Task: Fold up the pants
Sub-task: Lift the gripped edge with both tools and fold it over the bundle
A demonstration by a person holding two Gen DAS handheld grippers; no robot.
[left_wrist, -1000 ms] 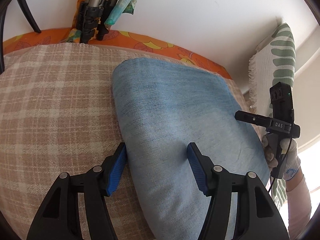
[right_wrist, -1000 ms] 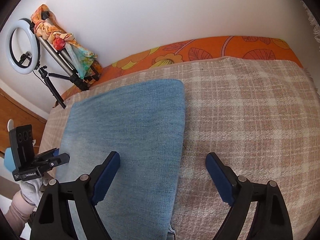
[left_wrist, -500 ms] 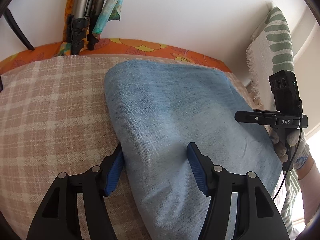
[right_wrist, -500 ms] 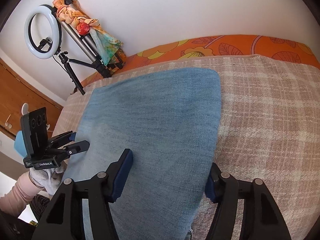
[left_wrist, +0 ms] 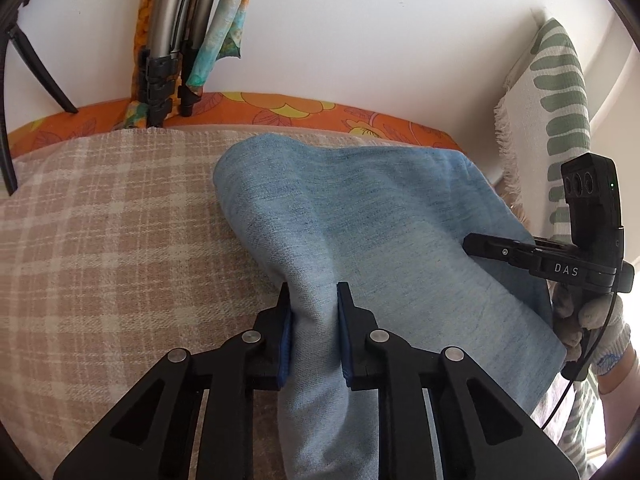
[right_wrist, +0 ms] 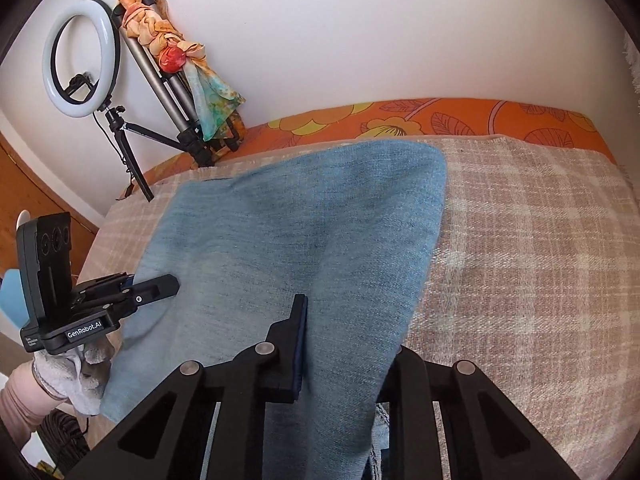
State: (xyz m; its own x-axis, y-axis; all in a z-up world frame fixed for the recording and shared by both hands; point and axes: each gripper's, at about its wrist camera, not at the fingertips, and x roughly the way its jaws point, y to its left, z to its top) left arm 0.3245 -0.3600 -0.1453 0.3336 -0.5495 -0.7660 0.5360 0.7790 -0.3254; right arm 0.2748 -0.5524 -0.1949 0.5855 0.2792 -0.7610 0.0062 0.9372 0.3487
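Light blue folded pants lie on a beige plaid blanket. My left gripper pinches their near left edge. Its jaws are closing, and the fabric bunches up between the blue pads. In the right wrist view the pants rise in a ridge at the near right edge, where my right gripper is closing on the cloth. Its right finger is hidden under the fabric. Each view also shows the opposite gripper from the side, the right gripper and the left gripper, each held by a gloved hand.
An orange floral sheet runs along the white wall at the back. A ring light and a tripod draped with a scarf stand at the back left. A white cloth with green leaves hangs at the right.
Both grippers have gone from wide apart to pinched on the pants' near edges. The fabric has bunched and risen. The right gripper has shifted left over the pants' edge.
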